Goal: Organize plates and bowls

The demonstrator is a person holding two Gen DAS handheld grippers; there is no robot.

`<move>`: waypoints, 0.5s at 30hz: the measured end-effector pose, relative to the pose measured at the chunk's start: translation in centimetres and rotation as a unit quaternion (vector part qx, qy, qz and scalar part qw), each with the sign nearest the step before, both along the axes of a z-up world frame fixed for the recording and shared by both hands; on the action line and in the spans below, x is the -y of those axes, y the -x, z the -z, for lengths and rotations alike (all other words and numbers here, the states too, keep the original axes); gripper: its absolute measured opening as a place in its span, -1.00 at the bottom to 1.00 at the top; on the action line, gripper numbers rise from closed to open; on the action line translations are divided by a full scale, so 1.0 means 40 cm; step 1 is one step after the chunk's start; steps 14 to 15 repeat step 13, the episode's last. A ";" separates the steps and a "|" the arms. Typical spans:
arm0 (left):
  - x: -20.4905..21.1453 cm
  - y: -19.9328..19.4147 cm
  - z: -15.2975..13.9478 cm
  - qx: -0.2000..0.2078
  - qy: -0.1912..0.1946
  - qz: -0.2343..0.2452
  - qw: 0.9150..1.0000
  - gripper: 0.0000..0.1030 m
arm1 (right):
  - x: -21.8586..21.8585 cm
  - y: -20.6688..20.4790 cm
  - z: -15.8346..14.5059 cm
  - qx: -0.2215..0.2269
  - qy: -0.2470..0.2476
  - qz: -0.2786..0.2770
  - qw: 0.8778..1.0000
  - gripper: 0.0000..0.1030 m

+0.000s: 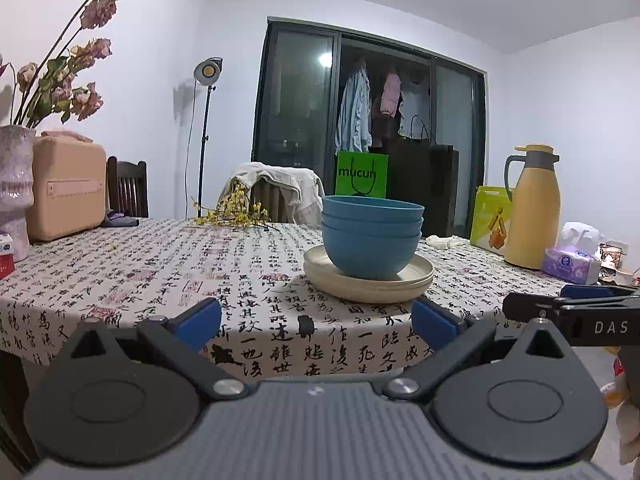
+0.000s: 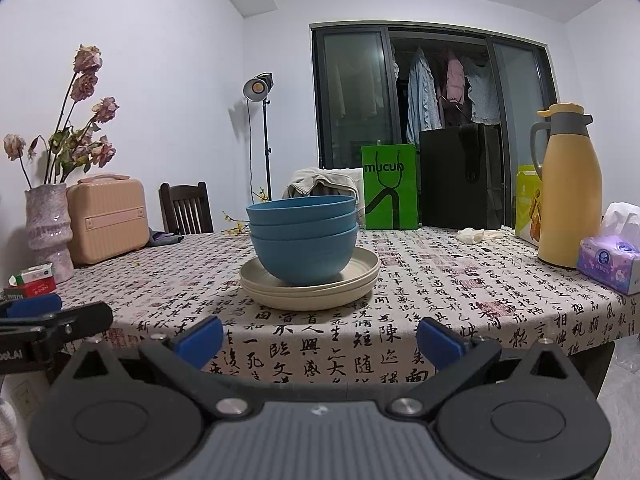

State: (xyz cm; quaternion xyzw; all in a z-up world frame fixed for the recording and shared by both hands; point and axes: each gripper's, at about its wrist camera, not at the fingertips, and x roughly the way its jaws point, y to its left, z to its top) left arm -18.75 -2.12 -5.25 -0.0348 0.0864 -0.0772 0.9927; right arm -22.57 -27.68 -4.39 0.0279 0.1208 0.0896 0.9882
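The bowls [image 1: 372,236] sat nested on the plates [image 1: 370,280], in the middle of the table [image 1: 120,272]. My left gripper [image 1: 316,318] and right gripper [image 2: 320,338] were both wide open and empty, before the table edge. The bowls looked light, stiff and smooth; I judged the top rim best to pinch. Around the plates the cloth was free

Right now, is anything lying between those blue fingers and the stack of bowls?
No. In both wrist views only bare patterned tablecloth lies between each open gripper and the bowls on their plates.
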 end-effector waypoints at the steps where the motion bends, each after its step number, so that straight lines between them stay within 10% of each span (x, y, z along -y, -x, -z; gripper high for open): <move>1: -0.001 0.000 0.000 -0.001 0.001 0.000 1.000 1.00 | 0.000 0.000 0.000 0.000 0.000 0.000 1.000 1.00; 15: -0.002 0.003 0.000 0.003 0.006 0.007 1.000 1.00 | -0.001 -0.001 0.000 0.000 0.001 -0.001 1.000 1.00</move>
